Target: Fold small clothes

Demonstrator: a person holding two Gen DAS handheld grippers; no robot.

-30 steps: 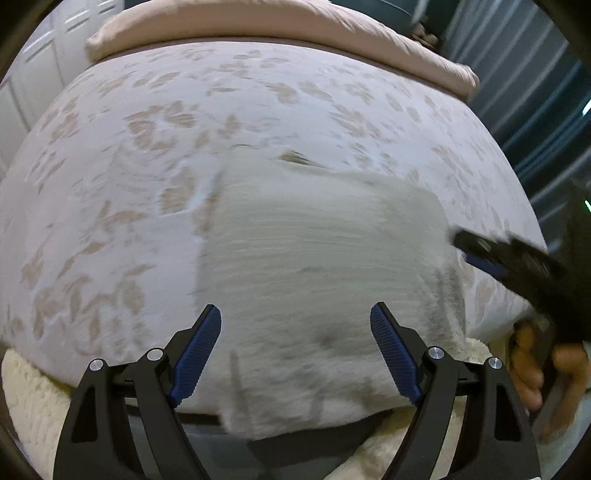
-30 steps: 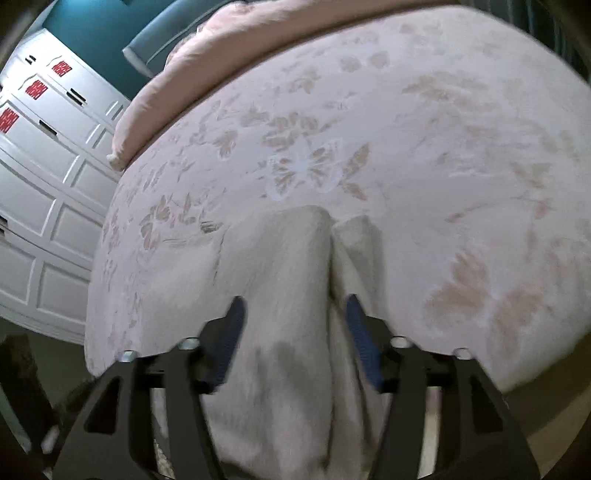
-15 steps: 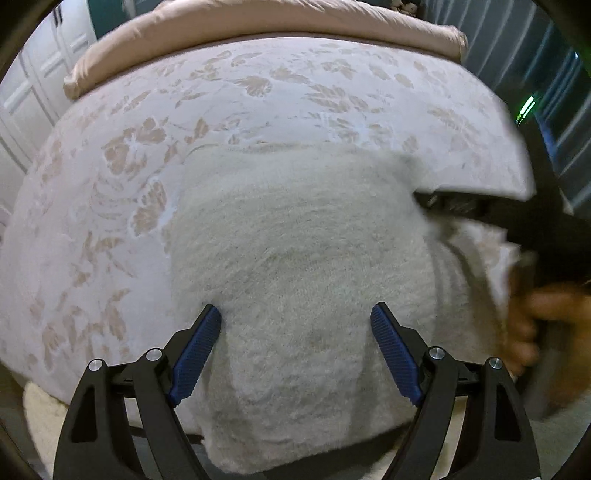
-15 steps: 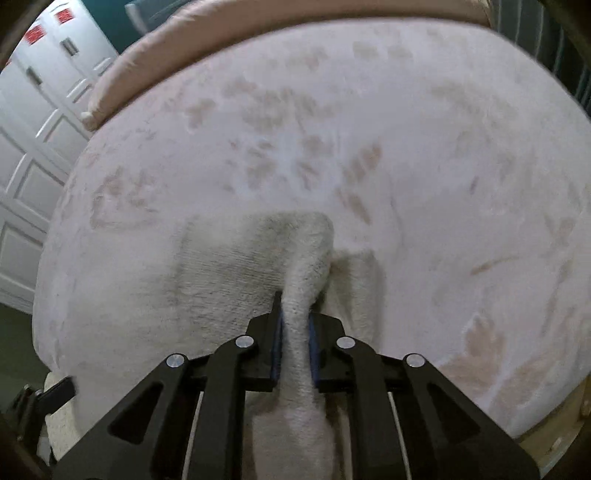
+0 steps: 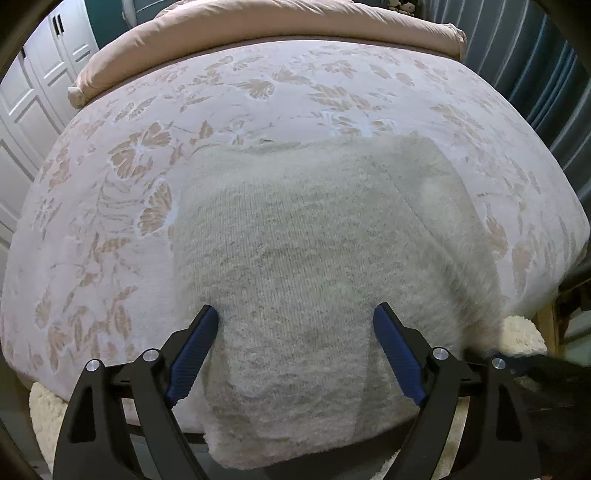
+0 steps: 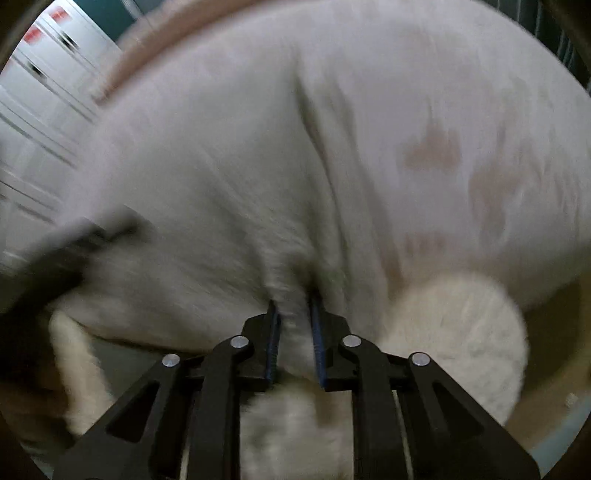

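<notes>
A fuzzy cream knit garment [image 5: 310,251] lies spread on the floral bedspread [image 5: 110,206], its near edge hanging over the bed's front. My left gripper [image 5: 295,314] is open, its blue pads on either side of the garment's near hem. In the blurred right wrist view my right gripper [image 6: 293,306] is shut on a pinched fold of the same garment [image 6: 207,206] at the bed's front edge. The right gripper also shows as a dark shape at the lower right of the left wrist view [image 5: 535,365].
A pink pillow or rolled duvet [image 5: 258,26] lies along the far side of the bed. White cupboard doors [image 5: 22,96] stand at the left. A fluffy cream rug [image 6: 458,332] lies on the floor below the bed's front edge.
My right gripper closed on a fold of the garment and has pulled it toward the bed's front edge, moving fast. My left gripper stayed open over the near hem.
</notes>
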